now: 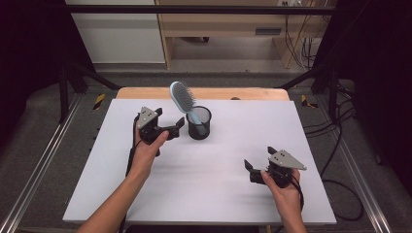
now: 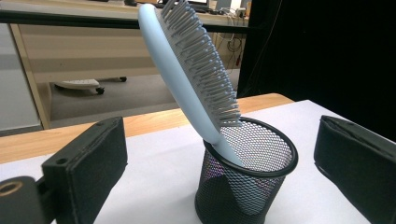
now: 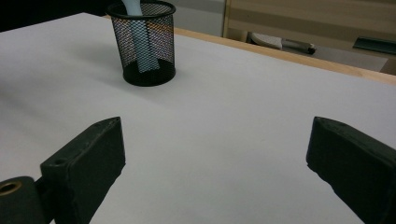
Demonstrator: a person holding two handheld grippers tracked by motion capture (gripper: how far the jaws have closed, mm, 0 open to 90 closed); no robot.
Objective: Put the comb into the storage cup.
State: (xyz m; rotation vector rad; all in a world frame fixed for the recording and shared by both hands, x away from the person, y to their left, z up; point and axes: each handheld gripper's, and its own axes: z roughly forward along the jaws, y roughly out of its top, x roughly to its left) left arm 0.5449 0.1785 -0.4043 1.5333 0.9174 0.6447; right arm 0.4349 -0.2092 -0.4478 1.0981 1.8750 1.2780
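A pale blue hairbrush [image 1: 183,99] stands handle-down in a black mesh cup [image 1: 199,123] near the far middle of the white desk [image 1: 204,174], its bristled head leaning out over the rim toward the left gripper [image 1: 176,127], which hovers just beside the cup with fingers spread wide. The brush looks light and rigid, its smooth plastic back likely slippery — the bare neck just above the rim seems the surest place to take hold, clear of the bristles. The cup, also light, may tip or lift along with it. The right gripper [image 1: 251,166], fingers equally spread, waits well apart near the front edge — open desk lies all around.
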